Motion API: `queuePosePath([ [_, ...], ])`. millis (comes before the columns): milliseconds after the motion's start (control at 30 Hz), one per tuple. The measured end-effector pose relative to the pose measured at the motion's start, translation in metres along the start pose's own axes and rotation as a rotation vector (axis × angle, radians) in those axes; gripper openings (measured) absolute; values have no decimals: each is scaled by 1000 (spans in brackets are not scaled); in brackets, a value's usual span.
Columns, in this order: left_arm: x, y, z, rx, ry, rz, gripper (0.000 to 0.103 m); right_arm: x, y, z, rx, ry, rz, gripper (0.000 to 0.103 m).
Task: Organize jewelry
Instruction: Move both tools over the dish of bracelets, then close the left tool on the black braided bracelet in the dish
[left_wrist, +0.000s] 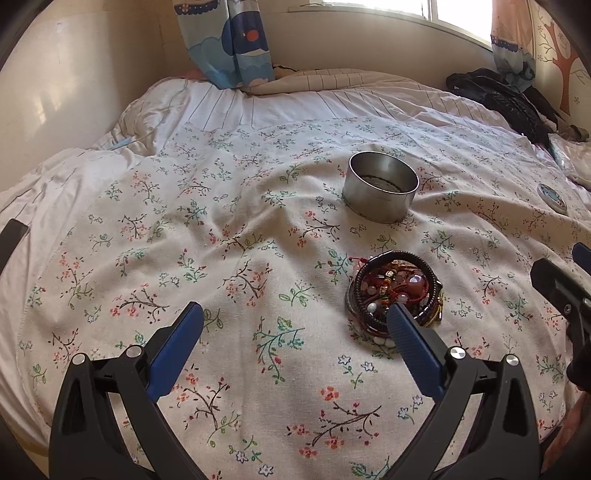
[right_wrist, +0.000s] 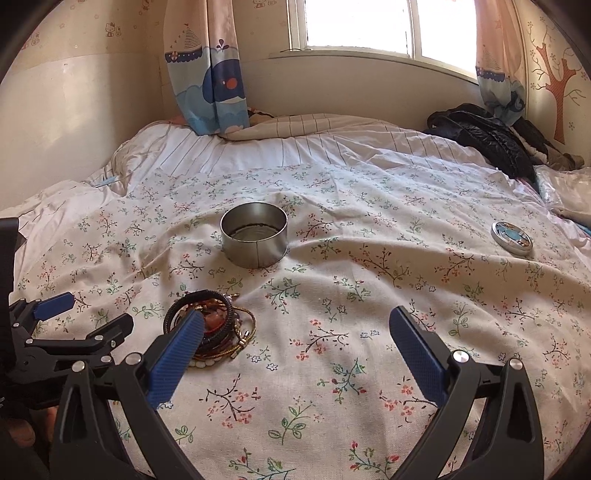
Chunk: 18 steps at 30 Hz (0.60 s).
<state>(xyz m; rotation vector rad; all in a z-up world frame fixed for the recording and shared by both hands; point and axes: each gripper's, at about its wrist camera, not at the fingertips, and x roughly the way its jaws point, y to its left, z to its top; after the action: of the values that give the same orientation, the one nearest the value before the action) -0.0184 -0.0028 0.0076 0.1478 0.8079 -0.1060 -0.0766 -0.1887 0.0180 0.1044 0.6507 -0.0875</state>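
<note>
A pile of bracelets and beaded jewelry (left_wrist: 391, 291) lies on the floral bedspread; it also shows in the right wrist view (right_wrist: 218, 325). A round silver tin (left_wrist: 380, 192) stands open behind it, also seen in the right wrist view (right_wrist: 254, 235). The tin's lid (right_wrist: 511, 238) lies flat far to the right, and shows at the edge of the left wrist view (left_wrist: 552, 196). My left gripper (left_wrist: 295, 314) is open and empty, its right finger over the pile's near edge. My right gripper (right_wrist: 295, 325) is open and empty, its left finger over the pile.
A dark jacket (right_wrist: 484, 136) lies at the bed's far right corner. Whale-print curtains (right_wrist: 207, 92) hang by the window behind the bed. A striped quilt (right_wrist: 295, 147) covers the far part of the bed. The left gripper shows at the left edge of the right wrist view (right_wrist: 85, 321).
</note>
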Motion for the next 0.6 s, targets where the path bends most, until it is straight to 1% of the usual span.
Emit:
queuePosePath([
  [67,7,-6,3,17,-4,-6,93,2,0,0,3,3,-1,96],
  [133,15,-14,7,41,3,-26,84,0,-2,0,11,-5,0,96],
  [167,19,-17,9,50,9,-37,80,-1,-3,0,18,-10,0,96],
  [233,30,-22,13,58,21,-81,63,-3,-8,1,39,-17,1,96],
  [267,36,-25,15,64,35,-92,60,-2,-10,1,51,-17,4,96],
  [333,49,-31,16,89,66,-96,46,-2,-16,2,75,-16,8,96],
  [367,55,-34,16,97,82,-109,42,-2,-18,2,86,-15,12,96],
  [400,60,-36,17,101,93,-121,34,-2,-20,2,95,-14,16,96],
  [433,64,-37,17,103,103,-133,29,-2,-21,2,103,-12,17,96],
  [467,68,-39,17,105,114,-144,27,-1,-22,2,107,-9,20,96],
  [533,75,-40,16,102,135,-173,13,2,-22,2,108,2,27,96],
  [567,76,-40,16,99,141,-182,9,3,-21,2,107,7,30,96],
  [600,76,-39,16,94,141,-193,8,4,-21,2,104,13,34,96],
])
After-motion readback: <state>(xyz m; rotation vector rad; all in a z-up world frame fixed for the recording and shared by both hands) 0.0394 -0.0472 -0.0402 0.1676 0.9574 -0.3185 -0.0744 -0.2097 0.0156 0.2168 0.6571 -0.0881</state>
